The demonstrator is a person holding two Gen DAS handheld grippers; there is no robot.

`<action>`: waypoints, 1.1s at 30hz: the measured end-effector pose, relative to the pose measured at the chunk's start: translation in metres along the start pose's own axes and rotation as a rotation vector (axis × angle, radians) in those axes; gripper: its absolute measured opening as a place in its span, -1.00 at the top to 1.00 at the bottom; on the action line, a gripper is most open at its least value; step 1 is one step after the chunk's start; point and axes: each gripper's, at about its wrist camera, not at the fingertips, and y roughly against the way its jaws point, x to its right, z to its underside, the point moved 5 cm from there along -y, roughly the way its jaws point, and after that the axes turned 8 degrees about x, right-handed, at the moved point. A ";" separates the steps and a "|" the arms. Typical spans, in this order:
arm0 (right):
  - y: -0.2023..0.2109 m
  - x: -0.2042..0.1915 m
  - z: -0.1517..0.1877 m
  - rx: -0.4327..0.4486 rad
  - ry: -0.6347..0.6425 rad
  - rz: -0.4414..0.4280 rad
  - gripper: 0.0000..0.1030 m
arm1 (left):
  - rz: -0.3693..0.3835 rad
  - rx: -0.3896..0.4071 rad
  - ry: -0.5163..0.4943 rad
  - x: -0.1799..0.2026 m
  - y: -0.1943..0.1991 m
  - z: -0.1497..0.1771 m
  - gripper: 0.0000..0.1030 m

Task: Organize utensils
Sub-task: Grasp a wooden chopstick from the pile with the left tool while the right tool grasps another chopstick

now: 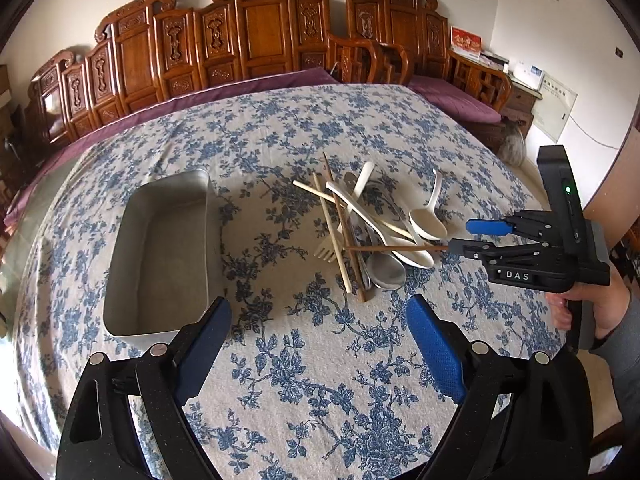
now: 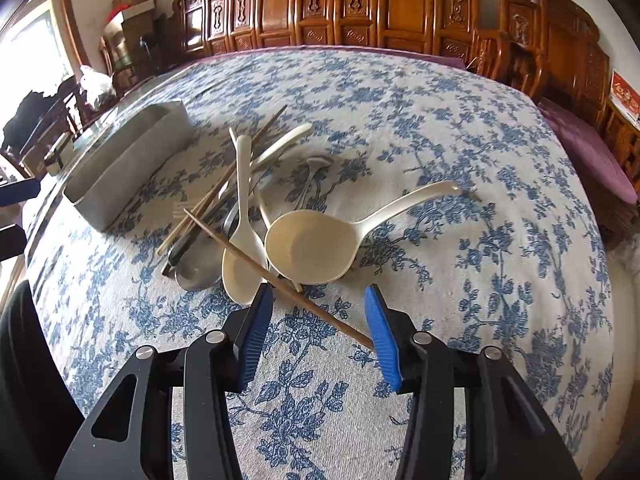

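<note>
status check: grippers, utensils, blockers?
Left gripper open, hovering. Right gripper open around brown chopstick. Utensil pile outside empty metal tray. Chopstick crosses white spoon.

The right gripper (image 2: pixel 318 330) has its 2 blue-padded fingers spread apart, and a brown chopstick (image 2: pixel 276 280) lies slanted across the gap between them. Just beyond the fingertips sits a cream ladle (image 2: pixel 310 248); ahead and to their left lie a cream spoon (image 2: pixel 242 256) and a metal spoon (image 2: pixel 198 270). Farther left stands a metal tray (image 2: pixel 124 160) on the floral tablecloth (image 2: pixel 460 128).
</note>
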 end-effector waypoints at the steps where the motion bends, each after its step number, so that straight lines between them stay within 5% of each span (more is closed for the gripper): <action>1: -0.003 0.000 0.001 -0.008 0.002 -0.006 0.03 | -0.001 -0.007 -0.003 0.000 -0.003 0.001 -0.66; 6: -0.016 -0.002 0.012 -0.061 0.033 -0.021 0.17 | -0.005 -0.035 0.002 -0.001 -0.013 0.006 -0.66; 10: -0.014 -0.006 0.012 -0.087 0.069 -0.057 0.56 | -0.018 -0.051 0.002 -0.004 -0.020 0.009 -0.66; 17: -0.009 -0.020 0.016 -0.100 0.126 -0.107 0.89 | -0.033 -0.077 -0.008 -0.005 -0.036 0.012 -0.66; 23: 0.007 -0.034 0.005 -0.058 0.128 -0.154 0.89 | -0.048 -0.101 -0.019 -0.006 -0.058 0.010 -0.45; 28: 0.023 -0.028 -0.012 -0.008 0.097 -0.136 0.89 | 0.011 -0.126 0.028 -0.001 -0.078 0.005 -0.29; 33: 0.027 -0.016 -0.022 0.004 0.051 -0.098 0.89 | 0.027 -0.168 0.058 0.006 -0.102 0.006 0.15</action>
